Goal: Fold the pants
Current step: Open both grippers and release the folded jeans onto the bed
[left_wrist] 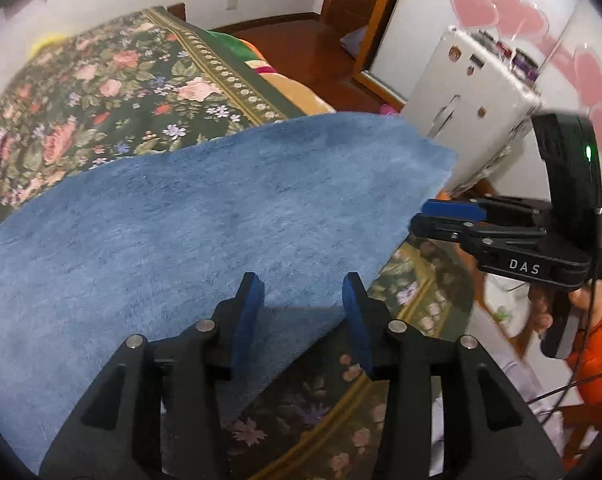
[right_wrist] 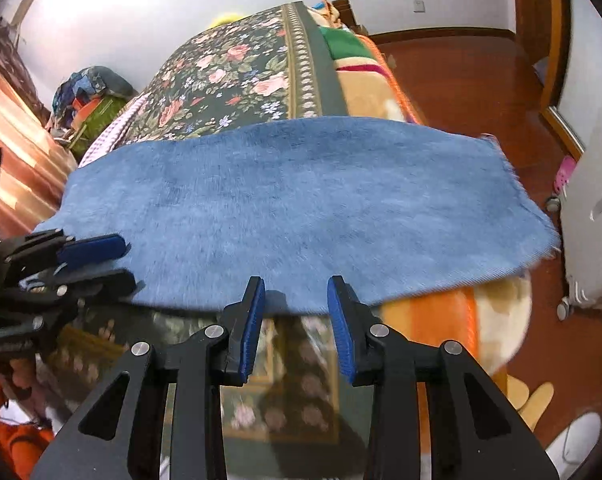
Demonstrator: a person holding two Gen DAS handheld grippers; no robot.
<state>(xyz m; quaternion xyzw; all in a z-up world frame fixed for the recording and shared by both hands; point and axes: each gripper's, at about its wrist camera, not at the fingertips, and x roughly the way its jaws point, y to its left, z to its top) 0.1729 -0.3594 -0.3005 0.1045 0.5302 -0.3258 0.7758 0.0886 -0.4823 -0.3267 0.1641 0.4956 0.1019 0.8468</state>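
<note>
The blue fleecy pants lie flat across the flowered bedspread, reaching the near edge of the bed; they also show in the right wrist view. My left gripper is open, its fingers just above the near edge of the cloth, holding nothing. My right gripper is open over the near hem, empty. Each gripper shows in the other's view: the right one beside the pants' right end, the left one at their left end.
The bed has a striped blanket along its right side. A white cabinet on casters stands close at the right on the red-brown floor. Clutter is piled at the far left.
</note>
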